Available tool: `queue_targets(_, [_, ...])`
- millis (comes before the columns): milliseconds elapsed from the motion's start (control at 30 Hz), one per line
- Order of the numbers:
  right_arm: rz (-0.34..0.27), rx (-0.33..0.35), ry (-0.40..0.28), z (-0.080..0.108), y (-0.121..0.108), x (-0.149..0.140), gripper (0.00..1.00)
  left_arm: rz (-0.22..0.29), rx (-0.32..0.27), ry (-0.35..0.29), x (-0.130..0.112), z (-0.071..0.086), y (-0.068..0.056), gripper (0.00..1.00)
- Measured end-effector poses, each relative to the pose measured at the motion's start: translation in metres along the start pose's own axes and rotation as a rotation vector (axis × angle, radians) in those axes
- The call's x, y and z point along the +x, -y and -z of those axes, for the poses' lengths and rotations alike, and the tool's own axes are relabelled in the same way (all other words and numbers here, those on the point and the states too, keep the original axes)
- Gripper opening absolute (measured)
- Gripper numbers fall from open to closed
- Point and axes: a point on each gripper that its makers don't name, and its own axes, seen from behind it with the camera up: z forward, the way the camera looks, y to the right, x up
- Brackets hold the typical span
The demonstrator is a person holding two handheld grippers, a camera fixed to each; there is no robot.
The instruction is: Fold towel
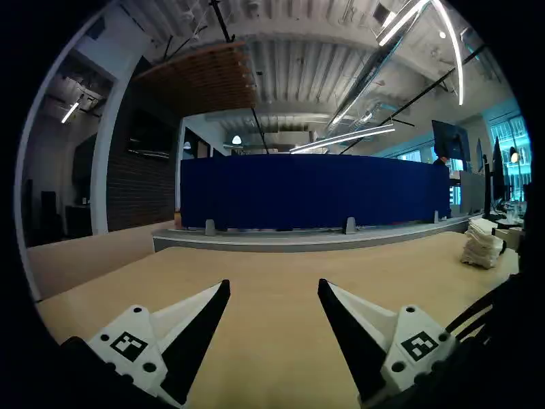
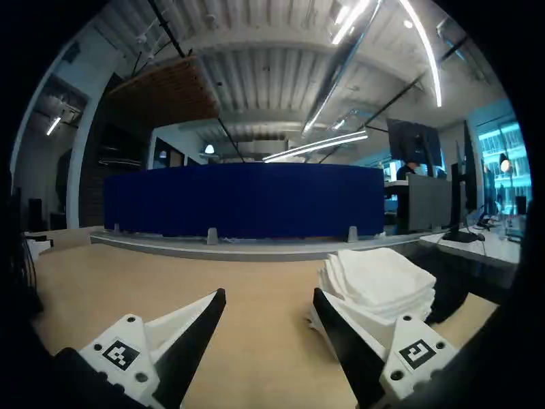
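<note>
L gripper [image 1: 272, 290]: jaws spread wide, nothing btwn them, low over the bare wood table [image 1: 272, 341]. Black fingers [image 1: 197, 327] on white bodies w/ square marker tags. In the left gripper view the stack of folded white towels [image 1: 482, 244] sits far off to the right, near the table's right edge, well apart from the fingers. Black cables at lower right, next to the gripper body.

R gripper [image 2: 268, 296]: also released, wide gap, holding nothing, low over the same table [image 2: 136, 286]. In the right gripper view the towel stack [image 2: 379, 279] is close, just beyond the right-side finger [image 2: 340, 334], which overlaps the stack's lower left corner; can't tell if they touch. Stack looks neat, several layers, flat on the table.

Bkgd, both views: long blue divider panel [image 1: 306, 191] [image 2: 245, 201] on a grey base across the table's far side. Monitors [image 2: 412, 143] and a 2nd desk [image 2: 470, 247] at right. Ribbed ceiling w/ strip lights [image 1: 449, 41] overhead.
</note>
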Motion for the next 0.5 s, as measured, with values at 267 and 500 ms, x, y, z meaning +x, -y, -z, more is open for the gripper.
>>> queue_targets(267, [-0.001, 0.002, 0.001, 0.0019, -0.0002, 0.0001, 1.00, 0.000, 0.000, 0.000, -0.0004, -0.0003, 0.0001, 0.96])
queue_targets(500, [-0.001, 0.002, 0.000, 0.0029, 0.0006, 0.0000, 1.00, 0.000, 0.000, 0.000, -0.0007, 0.0000, -0.0006, 0.96])
